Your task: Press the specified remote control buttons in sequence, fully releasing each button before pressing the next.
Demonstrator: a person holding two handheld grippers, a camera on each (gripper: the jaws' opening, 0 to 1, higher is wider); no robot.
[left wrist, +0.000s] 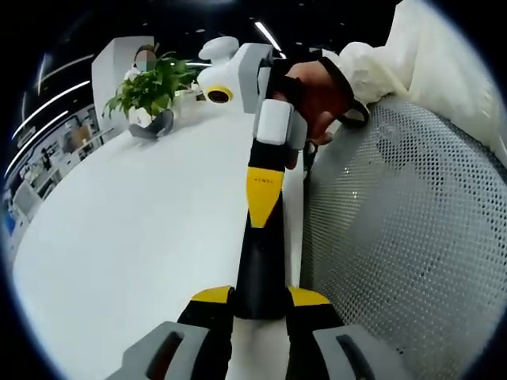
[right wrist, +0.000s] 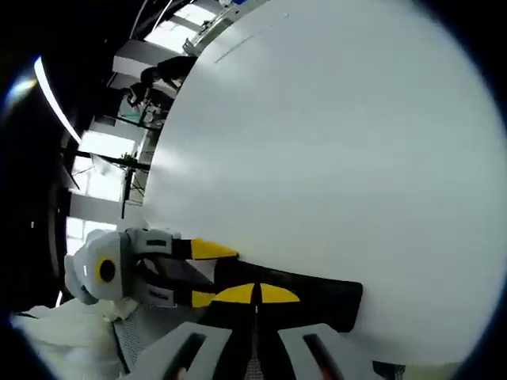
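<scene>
Right at the bottom of the left gripper view, the left gripper has its yellow-tipped jaws closed narrowly on the near end of the black remote, seen edge-on and running away from the camera. Just beyond, the right gripper comes in nose-first, jaws pinched together with nothing between them, its yellow tip down on the remote's far half. I'd judge that a press in hand. The remote looks slim, rigid and light with a smooth shell, so a hold across its side edges near the end suits it, clear of the buttons. Behind are the person's hand, the white table, a mesh chair and, farthest off, a potted plant.
</scene>
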